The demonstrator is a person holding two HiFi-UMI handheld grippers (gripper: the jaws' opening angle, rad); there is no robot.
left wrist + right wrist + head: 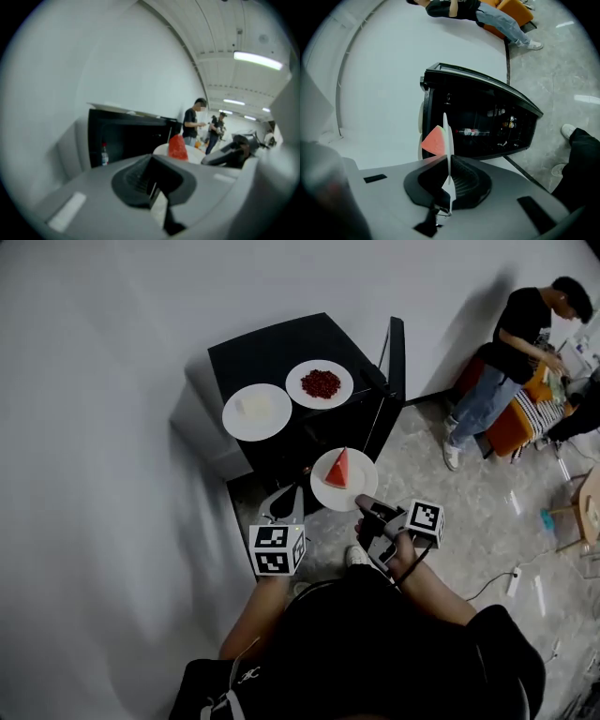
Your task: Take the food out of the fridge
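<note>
- Three round white plates in view, all smooth and glossy like ceramic. Two sit side by side on the flat top of the black mini fridge [281,345]: a plate with pale white food [256,412] and a plate with a pile of small dark-red bits [320,384].
- The third plate [357,497] is out of the fridge, up in the air in front of it, carrying a triangular watermelon wedge [337,470] with red flesh and a thin pale rind edge.
- The right gripper [364,503] has its jaws clamped on that plate's thin rim. In the right gripper view the plate shows edge-on as a white vertical line between the ribbed dark pads.
- The left gripper [286,503] sits just beside the plate's left edge. Its jaws look pressed together with nothing between them.
- The fridge door [397,357] stands open, and a small bottle [104,154] is upright inside the dark interior.
- The fridge backs onto a matte white wall [103,381], over a shiny marble-look floor [487,521].
- A person in a black shirt [521,334] stands well apart at the far right.
</note>
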